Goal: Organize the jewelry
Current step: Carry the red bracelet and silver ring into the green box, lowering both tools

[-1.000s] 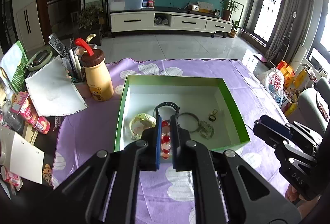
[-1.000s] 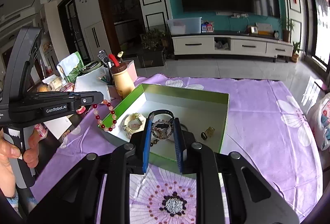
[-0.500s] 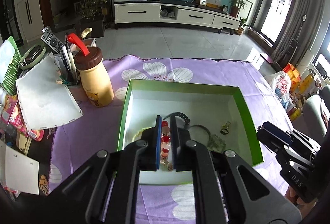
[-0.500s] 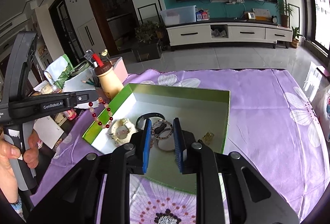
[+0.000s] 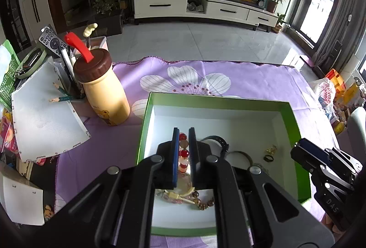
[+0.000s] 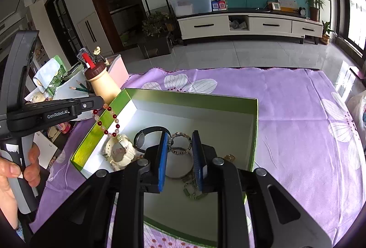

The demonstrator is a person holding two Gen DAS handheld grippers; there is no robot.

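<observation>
My left gripper is shut on a bracelet of red and pale beads, held above the near left part of an open green box. In the right wrist view the bead bracelet hangs from the left gripper over the green box's left wall. My right gripper is shut on a silver link bracelet above the box's middle. Inside lie a black watch, a cream watch, a silver bangle and small gold pieces.
The box rests on a purple flowered cloth. To its left stand a cream bottle with a brown lid, a pen holder with a remote and a white notebook. A hand holds the left gripper's handle.
Both grippers have moved forward and down over the box, each still holding its bracelet. The box now fills more of both views.
</observation>
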